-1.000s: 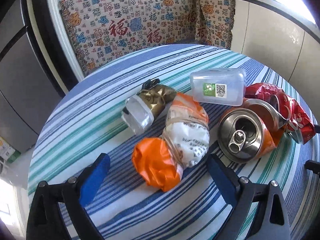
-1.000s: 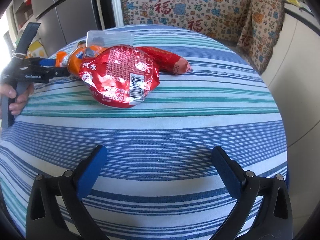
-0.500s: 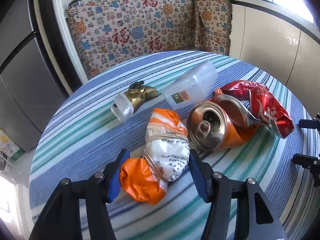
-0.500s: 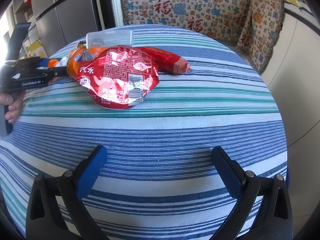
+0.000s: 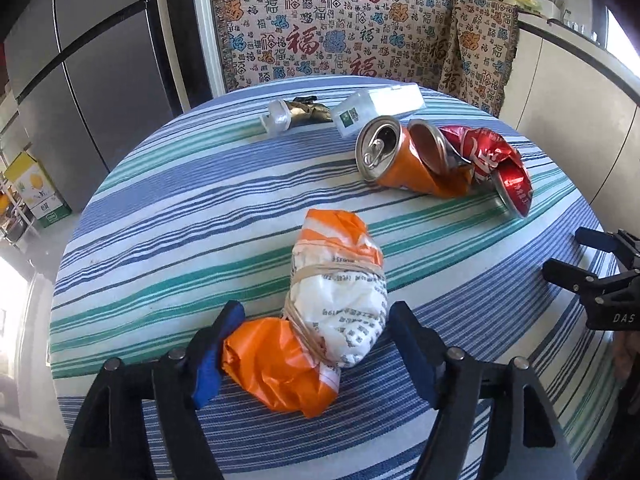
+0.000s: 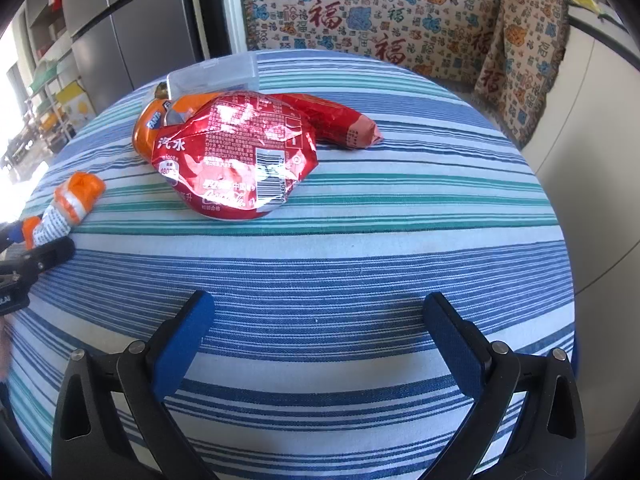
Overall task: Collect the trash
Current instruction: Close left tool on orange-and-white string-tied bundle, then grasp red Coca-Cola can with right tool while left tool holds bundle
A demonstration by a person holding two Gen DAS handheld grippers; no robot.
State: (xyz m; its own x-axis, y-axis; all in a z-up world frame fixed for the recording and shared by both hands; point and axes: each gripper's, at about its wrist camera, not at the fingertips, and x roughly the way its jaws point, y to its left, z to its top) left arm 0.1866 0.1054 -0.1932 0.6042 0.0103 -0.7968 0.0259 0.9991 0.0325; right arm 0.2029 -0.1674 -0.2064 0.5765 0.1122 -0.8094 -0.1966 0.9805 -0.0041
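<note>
My left gripper is shut on the orange and white bag bundle, tied with rubber bands, and holds it near the table's front edge; the bundle also shows in the right wrist view. A crushed orange can and a crushed red cola can lie further back. A clear plastic box and a gold wrapper with a clear cup lie behind them. My right gripper is open and empty over the striped cloth, short of the red cola can. A red sausage wrapper lies behind it.
The round table has a blue, green and white striped cloth. A patterned sofa stands behind it. A grey fridge is at the left, a white counter at the right. A yellow carton sits on the floor at the left.
My left gripper has closed on the orange and white bundle and pulled it back from the cans toward the table's front edge. The right gripper has stayed still and open.
</note>
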